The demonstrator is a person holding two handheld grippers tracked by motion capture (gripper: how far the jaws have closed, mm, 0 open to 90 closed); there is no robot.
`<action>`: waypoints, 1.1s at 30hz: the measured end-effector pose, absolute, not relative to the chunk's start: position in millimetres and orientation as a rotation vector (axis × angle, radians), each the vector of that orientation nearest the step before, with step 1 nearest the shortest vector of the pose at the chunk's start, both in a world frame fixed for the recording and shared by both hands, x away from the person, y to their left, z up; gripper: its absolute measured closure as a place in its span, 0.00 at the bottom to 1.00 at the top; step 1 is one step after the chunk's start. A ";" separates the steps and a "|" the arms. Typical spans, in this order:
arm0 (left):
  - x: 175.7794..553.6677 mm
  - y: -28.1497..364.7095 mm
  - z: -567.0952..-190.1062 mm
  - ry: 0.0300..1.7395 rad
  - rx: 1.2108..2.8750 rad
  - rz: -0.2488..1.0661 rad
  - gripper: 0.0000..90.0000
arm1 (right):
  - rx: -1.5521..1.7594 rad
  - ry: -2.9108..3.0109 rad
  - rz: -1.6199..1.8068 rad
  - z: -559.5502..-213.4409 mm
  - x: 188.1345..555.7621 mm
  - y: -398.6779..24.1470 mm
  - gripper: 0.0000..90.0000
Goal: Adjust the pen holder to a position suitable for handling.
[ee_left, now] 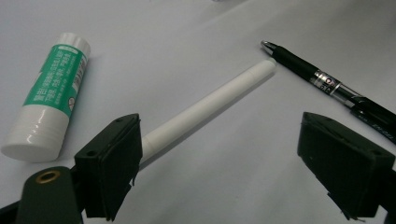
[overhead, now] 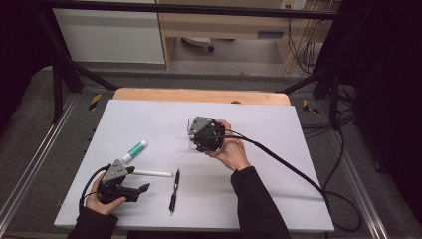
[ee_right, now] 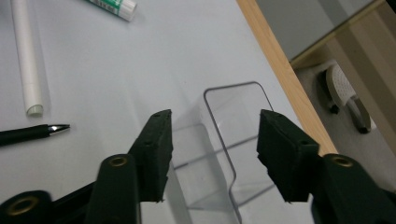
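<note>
- Plainly, the right tool (ee_right: 212,154) stands with its black jaws about half apart; a clear plastic holder (ee_right: 229,140) lies between and beneath them, and neither pad presses on it.
- That holder is a see-through stand with a rounded upper edge, set on the white table (overhead: 278,149) near the far wooden edge; in the high view it sits just at the right tool (overhead: 199,134), mostly hidden by the tool and by the person's right hand (overhead: 231,152).
- Left tool (ee_left: 215,158): its jaws are spread wide and grip nothing. It rests low on the table near the front left corner, held in the person's left hand (overhead: 104,201).
- A white tube (ee_left: 210,100) lies flat on the table, one end passing behind the left tool's left-hand pad as that view shows it; whether it touches the pad I cannot tell.
- A black pen (ee_left: 336,88) lies just beyond the tube's far end, its metal tip close to the tube but apart from it. From the high view the pen (overhead: 174,191) lies near the middle front of the table, between the two hands.
- A green-and-white glue stick (ee_left: 49,95) lies on its side, left of the tube and apart from it.
- From the right gripper view the tube (ee_right: 28,60), the pen's tip (ee_right: 58,127) and the glue stick (ee_right: 114,5) lie well off to the left of the holder.
</note>
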State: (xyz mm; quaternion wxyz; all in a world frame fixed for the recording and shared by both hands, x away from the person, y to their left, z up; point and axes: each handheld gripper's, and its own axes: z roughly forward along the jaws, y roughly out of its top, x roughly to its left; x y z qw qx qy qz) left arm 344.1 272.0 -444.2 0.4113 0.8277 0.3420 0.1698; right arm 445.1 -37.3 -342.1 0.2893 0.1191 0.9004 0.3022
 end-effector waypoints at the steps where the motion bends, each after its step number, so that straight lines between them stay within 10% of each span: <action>1: 343.9 271.9 -444.1 0.861 2.084 0.428 0.15 | 0.341 2.399 0.816 -341.0 442.3 -41.4 0.47; 16: 342.2 268.7 -440.7 0.861 2.086 0.432 0.12 | 0.723 2.436 0.930 -367.2 410.9 -110.8 0.10; 33: 334.7 243.7 -433.9 0.835 2.113 0.395 0.12 | 1.030 2.421 1.071 -420.7 387.9 -187.9 0.03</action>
